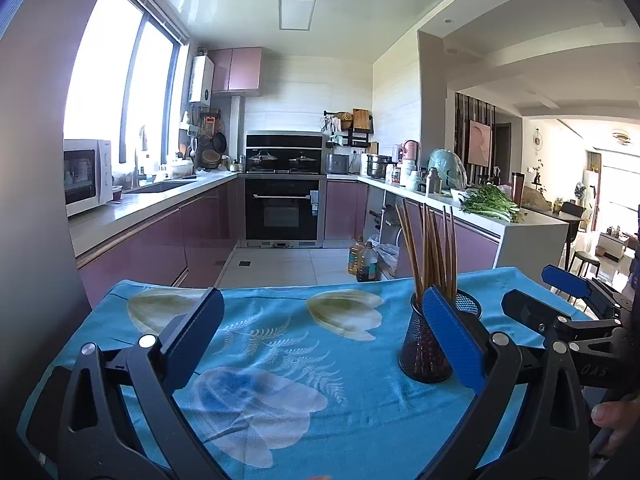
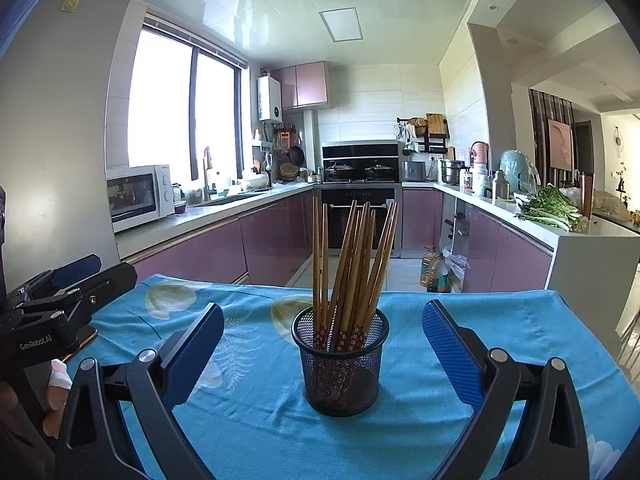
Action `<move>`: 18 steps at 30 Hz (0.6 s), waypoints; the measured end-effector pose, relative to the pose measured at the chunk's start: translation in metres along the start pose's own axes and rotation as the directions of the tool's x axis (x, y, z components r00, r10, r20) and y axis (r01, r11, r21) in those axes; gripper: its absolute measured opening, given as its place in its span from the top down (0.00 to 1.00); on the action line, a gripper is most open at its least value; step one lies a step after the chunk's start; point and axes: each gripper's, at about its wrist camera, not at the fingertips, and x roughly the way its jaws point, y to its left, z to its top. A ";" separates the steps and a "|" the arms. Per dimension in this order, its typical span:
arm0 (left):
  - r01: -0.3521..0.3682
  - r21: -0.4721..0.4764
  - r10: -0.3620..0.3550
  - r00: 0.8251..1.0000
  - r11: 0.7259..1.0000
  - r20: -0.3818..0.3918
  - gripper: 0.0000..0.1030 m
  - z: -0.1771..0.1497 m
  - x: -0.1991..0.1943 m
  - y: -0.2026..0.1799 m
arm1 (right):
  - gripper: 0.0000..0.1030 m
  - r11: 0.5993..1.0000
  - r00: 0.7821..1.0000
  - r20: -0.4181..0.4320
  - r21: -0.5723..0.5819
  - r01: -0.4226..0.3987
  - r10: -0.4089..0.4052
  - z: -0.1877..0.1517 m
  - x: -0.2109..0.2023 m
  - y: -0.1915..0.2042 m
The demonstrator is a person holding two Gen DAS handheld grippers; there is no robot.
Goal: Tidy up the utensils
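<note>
1. The right claw [image 2: 323, 344] stands wide apart and empty; the left claw [image 1: 320, 328] likewise gapes, gripping nothing.
2. On the left claw's body: "GenRobot.AI".
3. The chopsticks [image 2: 352, 264] stand in a black mesh cup [image 2: 340, 364] on the blue floral cloth [image 2: 256, 420] covering the worktop, between the right claw's fingers, untouched.

Chopsticks [image 1: 430, 252] upright in mesh holder [image 1: 420, 348]

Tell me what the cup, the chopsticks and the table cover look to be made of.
Cup: black metal wire mesh, seemingly; you can see through its fine grid.
Chopsticks: wood or bamboo by the tan, matte shafts; lower ends dark with small flower print, perhaps lacquered.
Table cover: blue woven cloth with a printed floral pattern; it creases softly.
</note>
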 end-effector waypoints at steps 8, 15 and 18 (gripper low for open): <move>-0.028 0.000 0.028 0.999 1.000 0.029 0.05 0.002 -0.010 0.001 | 0.07 1.000 1.000 0.007 0.003 0.006 -0.006 -0.001 -0.003 0.002; -0.045 0.007 0.045 0.998 0.999 0.049 0.05 0.001 -0.016 0.000 | 0.07 1.000 1.000 0.011 0.006 0.013 -0.013 -0.001 -0.006 0.003; -0.048 0.008 0.048 0.998 0.999 0.051 0.05 0.001 -0.017 -0.001 | 0.07 1.000 1.000 0.013 0.010 0.015 -0.015 0.000 -0.007 0.004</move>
